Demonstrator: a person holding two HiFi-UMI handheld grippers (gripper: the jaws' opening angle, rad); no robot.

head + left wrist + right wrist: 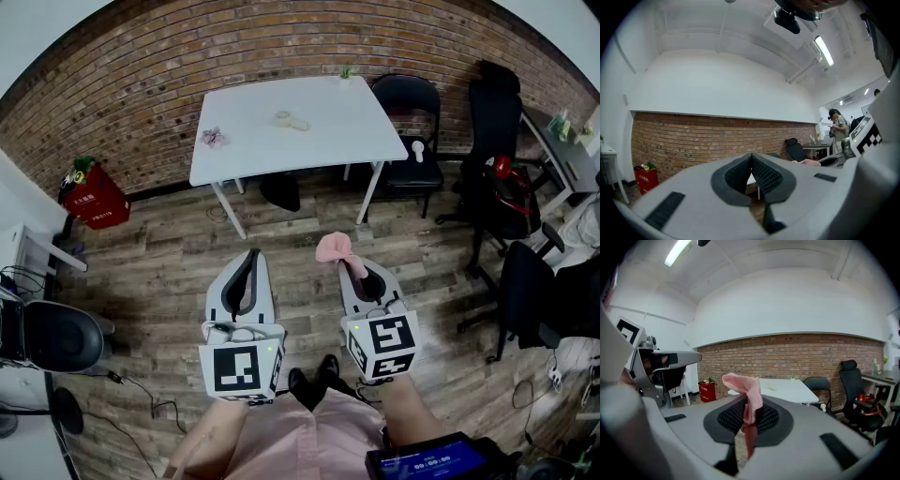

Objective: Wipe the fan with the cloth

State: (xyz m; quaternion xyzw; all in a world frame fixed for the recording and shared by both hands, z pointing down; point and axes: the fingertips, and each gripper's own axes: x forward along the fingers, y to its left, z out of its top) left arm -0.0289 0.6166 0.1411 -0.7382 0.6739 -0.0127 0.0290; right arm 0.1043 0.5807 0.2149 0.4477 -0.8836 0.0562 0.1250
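The right gripper [749, 414] pinches the pink cloth [743, 385], which sticks up past the jaw tips and trails a strip below them. Beside it, the left gripper [751, 174] has its jaws pressed together on nothing. Far ahead stands a white table [281, 155]. Right of it, a small white thing [418, 148] on a black chair [412, 178] may be the fan; I cannot tell. If so, it lies far and right, nearer the cloth-bearing gripper.

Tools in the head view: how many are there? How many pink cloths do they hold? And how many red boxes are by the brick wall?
tools: 2, the left tool and the right tool
pink cloth: 1
red box: 1
total: 4
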